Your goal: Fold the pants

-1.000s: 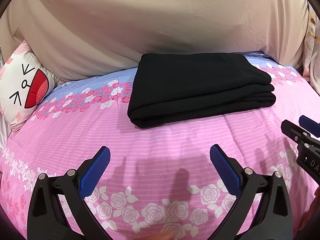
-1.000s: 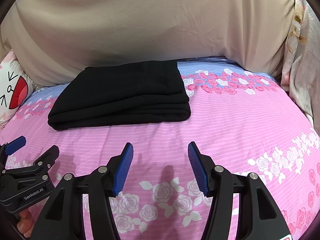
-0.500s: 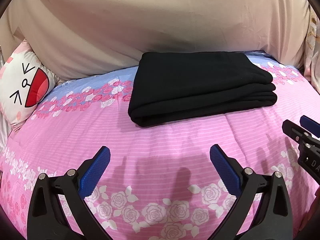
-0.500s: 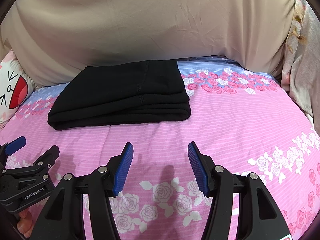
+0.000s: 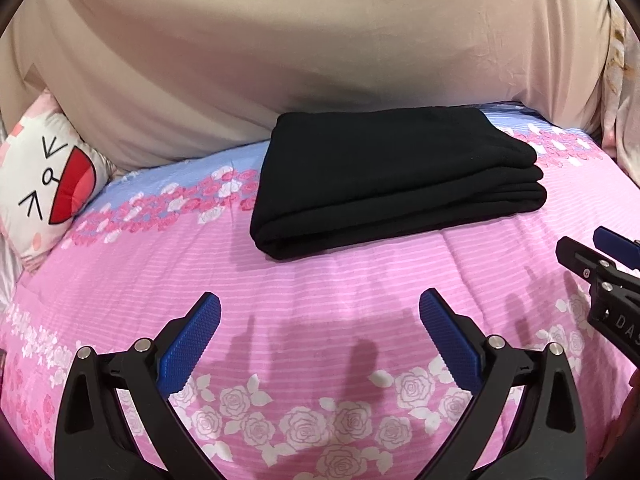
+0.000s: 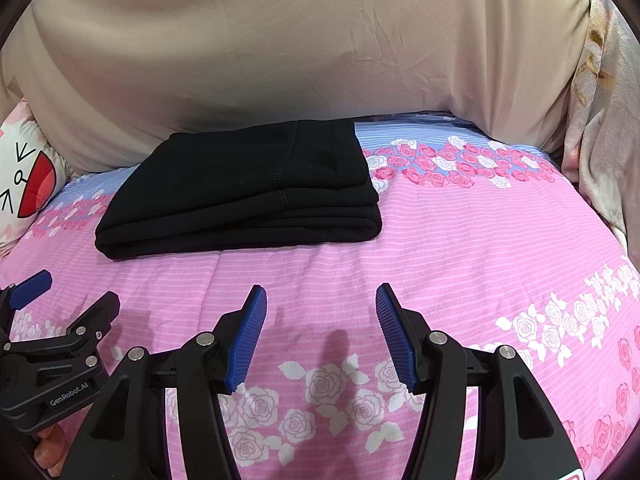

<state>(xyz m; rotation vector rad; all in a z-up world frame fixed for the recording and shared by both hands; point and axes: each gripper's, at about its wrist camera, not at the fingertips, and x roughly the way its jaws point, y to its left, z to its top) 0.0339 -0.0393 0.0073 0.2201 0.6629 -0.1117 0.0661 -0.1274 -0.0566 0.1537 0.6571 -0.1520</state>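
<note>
One folded black pants [image 5: 396, 176], one cartoon-face pillow [image 5: 48, 176], two tongs: left [image 5: 320, 344], right [image 6: 320, 332].

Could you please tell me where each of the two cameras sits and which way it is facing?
Left wrist: on the left claw, low over the bedspread, facing the folded pants; its open fingers show, and the right claw at the right edge.
Right wrist: on the right claw, same direction, pants ahead-left; its open fingers show, and the left claw at the left.
Shared: pants, bedspread, cartoon pillow, beige sheet.
</note>
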